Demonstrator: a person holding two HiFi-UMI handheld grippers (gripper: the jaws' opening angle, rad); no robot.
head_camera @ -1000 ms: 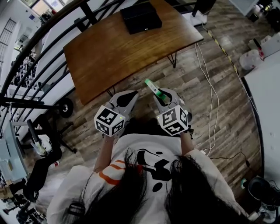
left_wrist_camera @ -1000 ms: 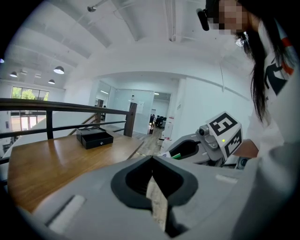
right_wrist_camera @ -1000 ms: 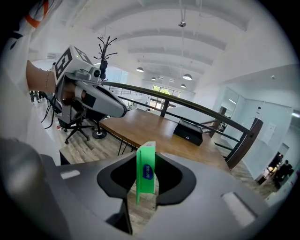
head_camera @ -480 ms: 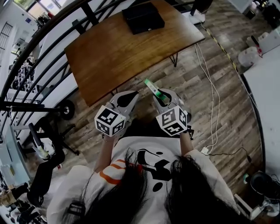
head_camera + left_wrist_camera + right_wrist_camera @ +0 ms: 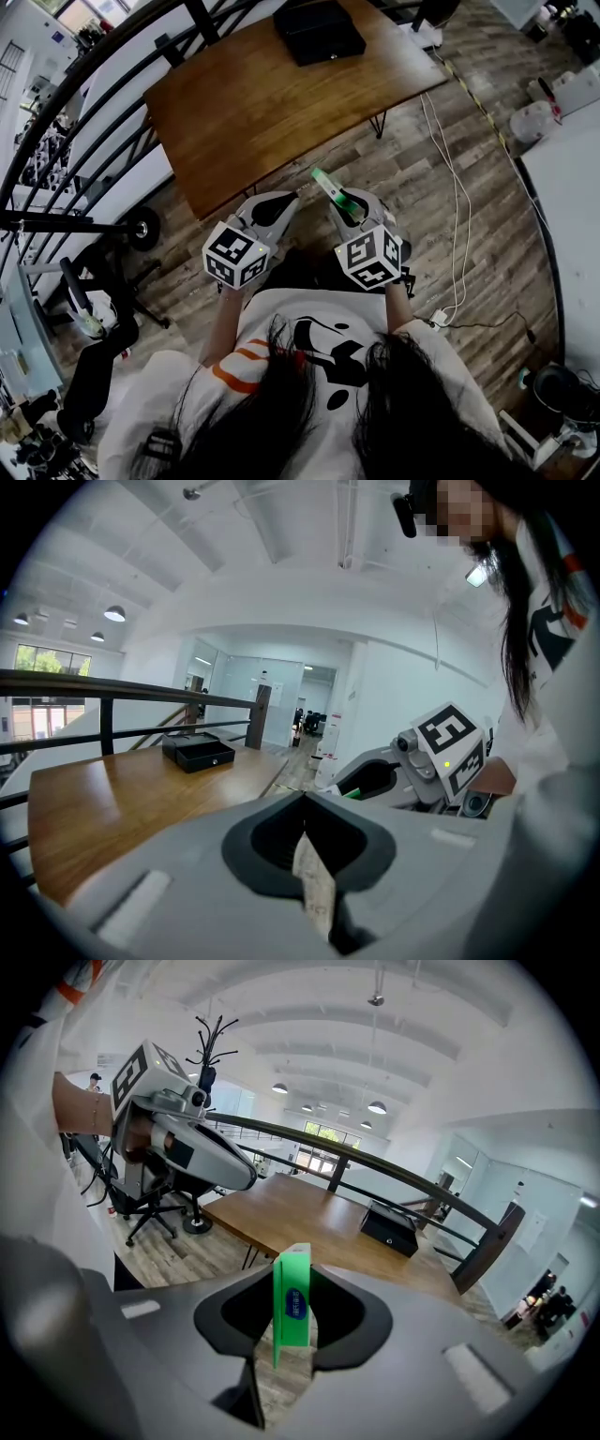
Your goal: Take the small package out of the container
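The brown wooden counter (image 5: 253,103) fills the upper middle of the head view, with a black rectangular container (image 5: 319,31) at its far edge, top of frame. Below it, over plank flooring (image 5: 441,187), the left tool (image 5: 279,200) has its jaws closed on 1 thin pale strip (image 5: 314,888). The right tool (image 5: 349,197) pinches the small package (image 5: 326,185). The package is flat and glossy green with a blue oval label, its long axis pointing upper left toward the counter, well apart from the container.

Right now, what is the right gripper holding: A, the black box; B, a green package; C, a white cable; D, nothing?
B: the right gripper is shut on the green package, which stands upright between its jaws, while the black box sits apart on the wooden table.
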